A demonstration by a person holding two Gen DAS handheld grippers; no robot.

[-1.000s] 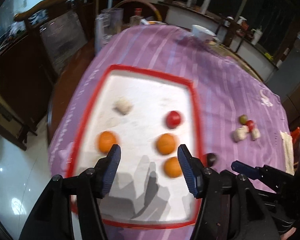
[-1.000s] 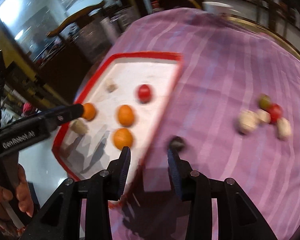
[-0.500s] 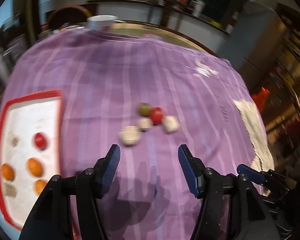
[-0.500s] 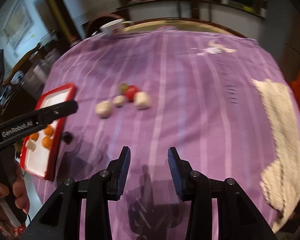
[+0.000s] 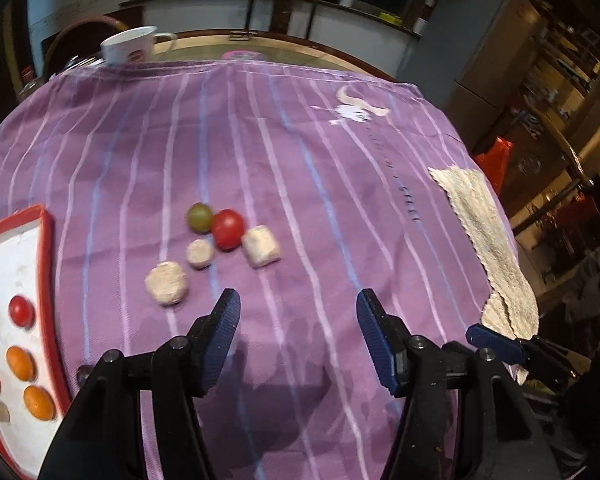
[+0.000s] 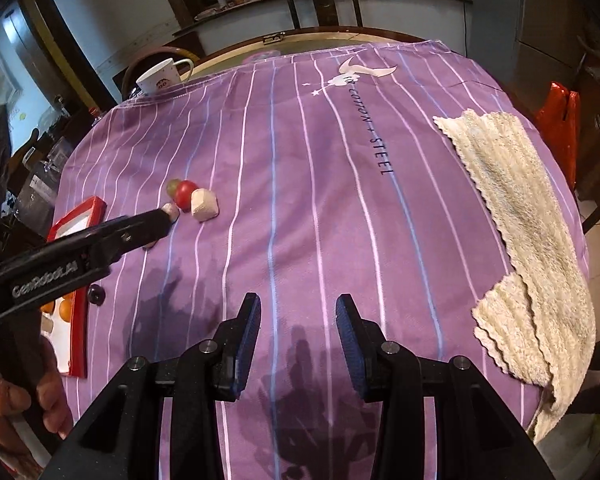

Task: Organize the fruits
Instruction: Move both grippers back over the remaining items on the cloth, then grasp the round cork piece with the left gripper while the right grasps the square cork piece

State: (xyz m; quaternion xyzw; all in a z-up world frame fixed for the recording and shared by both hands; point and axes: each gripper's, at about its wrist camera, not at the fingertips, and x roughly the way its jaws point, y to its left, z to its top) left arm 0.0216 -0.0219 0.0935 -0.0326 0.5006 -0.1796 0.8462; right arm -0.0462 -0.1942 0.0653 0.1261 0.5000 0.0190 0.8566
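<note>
Both tongs hover open and empty over the striped purple tablecloth [image 5: 300, 152].

The left tongs [image 5: 296, 336] gape wide just short of a loose cluster: a green fruit [image 5: 199, 217] touching a red tomato [image 5: 228, 229], with three pale beige lumps [image 5: 167, 282] beside them. The right tongs [image 6: 296, 336] are parted less widely, holding nothing, above bare cloth. At the left edge, the red-rimmed white tray [image 5: 46, 280] holds three oranges [image 5: 21, 362] and another tomato [image 5: 21, 310]. A dark round fruit [image 6: 95, 293] lies just beside the tray. A cream towel [image 6: 520, 216] drapes the right edge of the tabletop.
</note>
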